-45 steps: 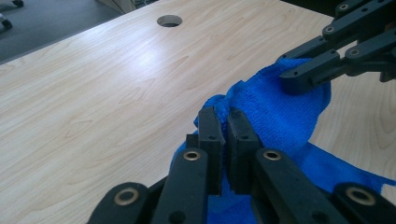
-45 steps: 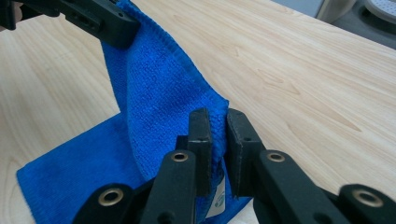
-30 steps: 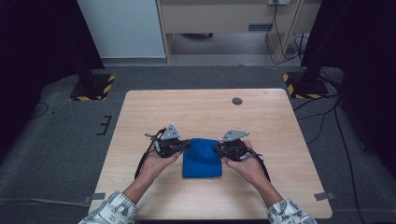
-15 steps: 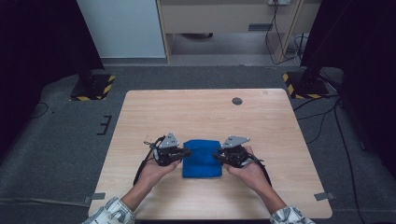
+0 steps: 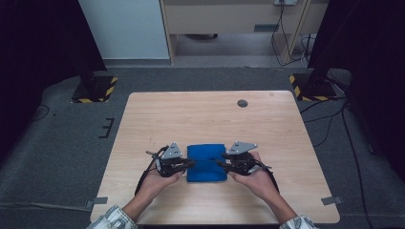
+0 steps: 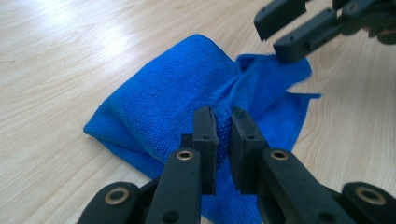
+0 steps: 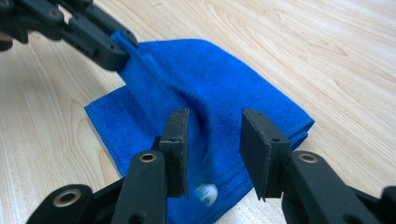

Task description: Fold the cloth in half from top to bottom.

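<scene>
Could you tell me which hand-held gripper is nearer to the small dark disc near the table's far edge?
Right. The right hand-held gripper, at the blue cloth's right edge, sits closer to the disc than the left hand-held gripper.

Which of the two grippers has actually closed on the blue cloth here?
The left gripper: its jaws pinch a fold of the blue cloth. The right gripper has jaws apart, straddling it.

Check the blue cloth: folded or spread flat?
Folded. The cloth lies doubled over, with a rounded fold at one side and layered edges at the other. The left gripper pinches its top layer into a ridge.
</scene>
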Action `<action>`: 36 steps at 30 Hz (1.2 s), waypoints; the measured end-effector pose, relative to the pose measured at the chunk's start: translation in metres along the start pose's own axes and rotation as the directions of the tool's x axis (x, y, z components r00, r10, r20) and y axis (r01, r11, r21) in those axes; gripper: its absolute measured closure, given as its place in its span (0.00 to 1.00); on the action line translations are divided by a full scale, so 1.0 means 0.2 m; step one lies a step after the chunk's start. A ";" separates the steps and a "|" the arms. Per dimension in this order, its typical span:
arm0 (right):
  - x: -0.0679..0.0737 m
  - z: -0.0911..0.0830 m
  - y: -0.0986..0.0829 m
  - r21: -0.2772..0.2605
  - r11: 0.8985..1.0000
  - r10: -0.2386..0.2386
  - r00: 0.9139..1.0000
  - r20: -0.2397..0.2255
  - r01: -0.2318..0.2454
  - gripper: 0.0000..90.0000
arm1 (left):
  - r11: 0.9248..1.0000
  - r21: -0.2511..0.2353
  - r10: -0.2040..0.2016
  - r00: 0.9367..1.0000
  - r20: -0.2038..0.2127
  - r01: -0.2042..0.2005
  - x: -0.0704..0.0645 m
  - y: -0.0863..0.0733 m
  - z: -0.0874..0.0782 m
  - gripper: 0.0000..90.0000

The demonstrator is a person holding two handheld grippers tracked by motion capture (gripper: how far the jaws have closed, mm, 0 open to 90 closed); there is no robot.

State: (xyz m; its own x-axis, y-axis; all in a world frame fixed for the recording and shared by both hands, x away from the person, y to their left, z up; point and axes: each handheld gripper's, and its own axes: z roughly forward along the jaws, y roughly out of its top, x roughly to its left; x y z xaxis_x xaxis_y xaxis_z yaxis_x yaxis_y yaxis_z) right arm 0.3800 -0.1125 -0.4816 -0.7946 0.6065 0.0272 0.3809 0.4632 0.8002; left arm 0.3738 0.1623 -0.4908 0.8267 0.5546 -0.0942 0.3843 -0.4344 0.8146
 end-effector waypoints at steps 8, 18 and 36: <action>-0.03 0.01 0.02 -0.004 1.000 0.015 0.999 0.037 -0.014 0.68 | 1.000 0.021 0.008 1.000 0.012 -0.008 -0.02 -0.03 -0.01 0.87; 0.00 0.11 -0.01 0.035 0.999 0.023 1.000 0.021 -0.024 0.67 | 1.000 0.022 0.008 1.000 0.026 -0.008 -0.05 -0.07 0.00 0.61; 0.08 0.09 -0.13 0.109 0.993 -0.035 0.999 0.004 0.035 0.65 | 0.998 -0.055 -0.047 0.997 -0.058 0.044 0.00 -0.11 -0.06 0.46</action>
State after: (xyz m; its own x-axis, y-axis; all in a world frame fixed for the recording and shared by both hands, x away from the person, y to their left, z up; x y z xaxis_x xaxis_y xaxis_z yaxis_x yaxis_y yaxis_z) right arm 0.3665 -0.1022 -0.5126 -0.8057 0.5923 -0.0033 0.4025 0.5516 0.7306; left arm 0.3597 0.1806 -0.5009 0.7826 0.6146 -0.0992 0.3969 -0.3698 0.8401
